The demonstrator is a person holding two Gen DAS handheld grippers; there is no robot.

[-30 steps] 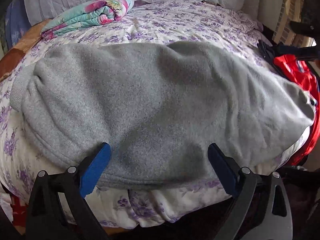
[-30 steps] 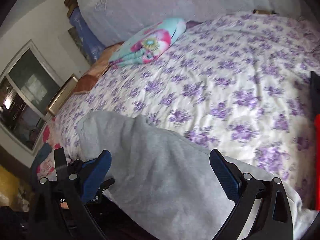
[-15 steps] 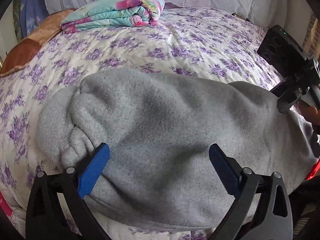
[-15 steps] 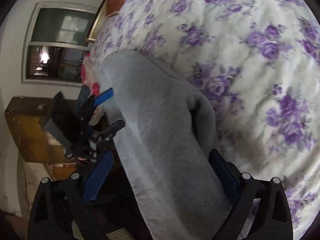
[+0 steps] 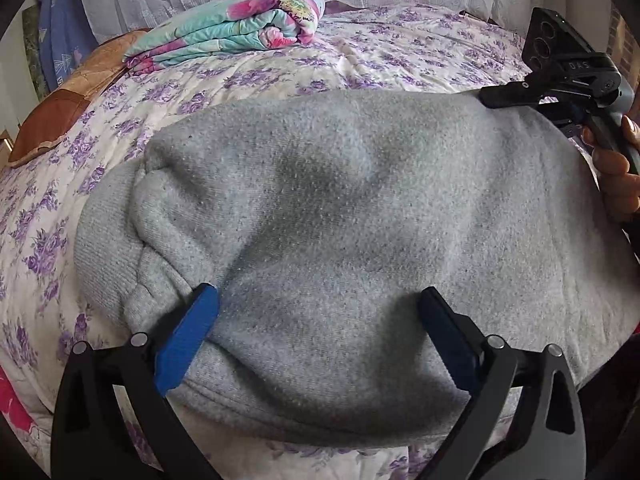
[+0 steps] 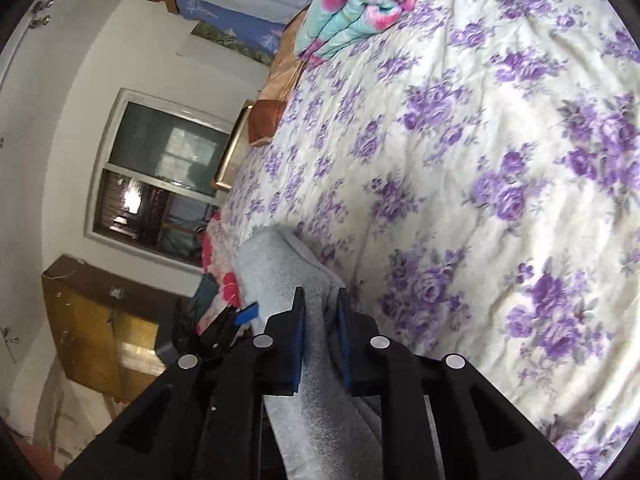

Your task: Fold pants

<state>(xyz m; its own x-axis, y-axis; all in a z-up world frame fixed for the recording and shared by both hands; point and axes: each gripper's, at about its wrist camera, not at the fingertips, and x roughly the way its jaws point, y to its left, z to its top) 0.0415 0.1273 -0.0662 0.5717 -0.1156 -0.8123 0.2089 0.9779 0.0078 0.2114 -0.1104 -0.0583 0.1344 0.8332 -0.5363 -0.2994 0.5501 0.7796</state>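
Observation:
The grey fleece pants lie bunched across the near side of the bed, waistband ribbing at the left. My left gripper is open, its blue pads wide apart over the pants' near edge, not gripping. My right gripper is shut on a fold of the grey pants, with cloth pinched between the pads. In the left wrist view the right gripper shows at the pants' far right edge, held by a hand. The left gripper's blue pad shows small in the right wrist view.
The bed has a white quilt with purple flowers. A folded turquoise and pink blanket lies at the head. A window and a wooden cabinet stand beyond the bed's left side.
My right gripper has closed on the pants' right edge; it was open half a second ago. My left gripper stayed open and moved in closer over the pants.

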